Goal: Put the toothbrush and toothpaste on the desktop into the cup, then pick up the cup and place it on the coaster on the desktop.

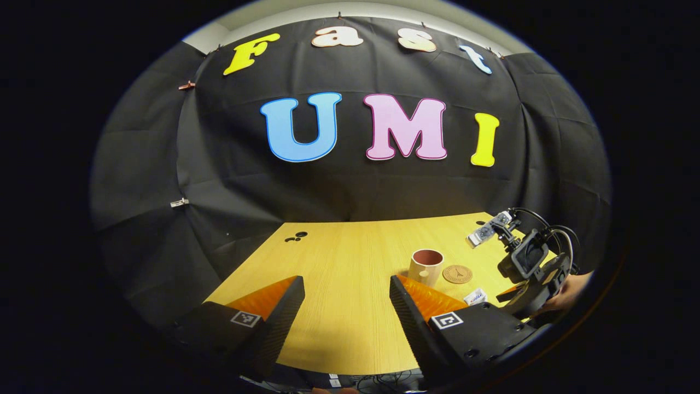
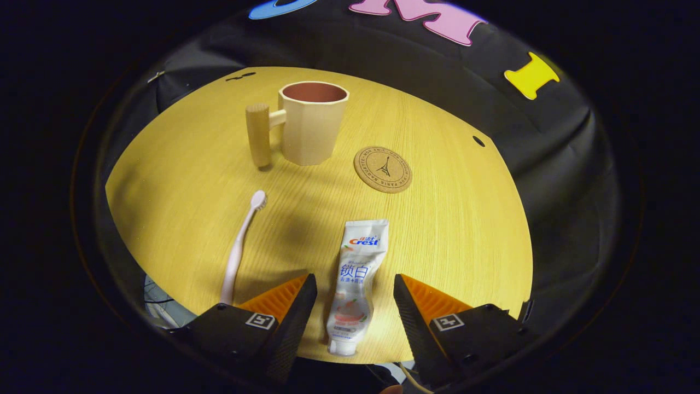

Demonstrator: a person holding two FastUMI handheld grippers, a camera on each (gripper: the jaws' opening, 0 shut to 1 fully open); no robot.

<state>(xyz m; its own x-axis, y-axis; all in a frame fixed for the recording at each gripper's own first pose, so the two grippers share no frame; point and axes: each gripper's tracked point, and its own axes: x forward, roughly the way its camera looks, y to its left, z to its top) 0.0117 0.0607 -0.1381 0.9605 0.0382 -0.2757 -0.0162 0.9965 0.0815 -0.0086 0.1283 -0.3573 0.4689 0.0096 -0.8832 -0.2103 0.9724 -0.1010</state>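
Note:
In the right gripper view a white toothpaste tube (image 2: 355, 279) lies on the desktop, its lower half between the fingers of my open right gripper (image 2: 354, 287), which do not touch it. A pale pink toothbrush (image 2: 240, 246) lies to its left, head pointing away. Beyond stands a beige cup (image 2: 313, 123) with a wooden handle on its left, and a round cork coaster (image 2: 383, 169) lies to its right. My left gripper (image 1: 346, 287) hangs open above bare table. Farther right in that view are the cup (image 1: 425, 266), coaster (image 1: 457, 273), the tube's end (image 1: 475, 297) and the right gripper (image 1: 528, 273) held by a hand.
The wooden table (image 2: 180, 164) ends in a near edge just under my right fingers, with cables below it. Small dark holes mark the table at the far left (image 1: 296, 237) and far right (image 2: 478, 141). The black cloth wall closes the back and sides.

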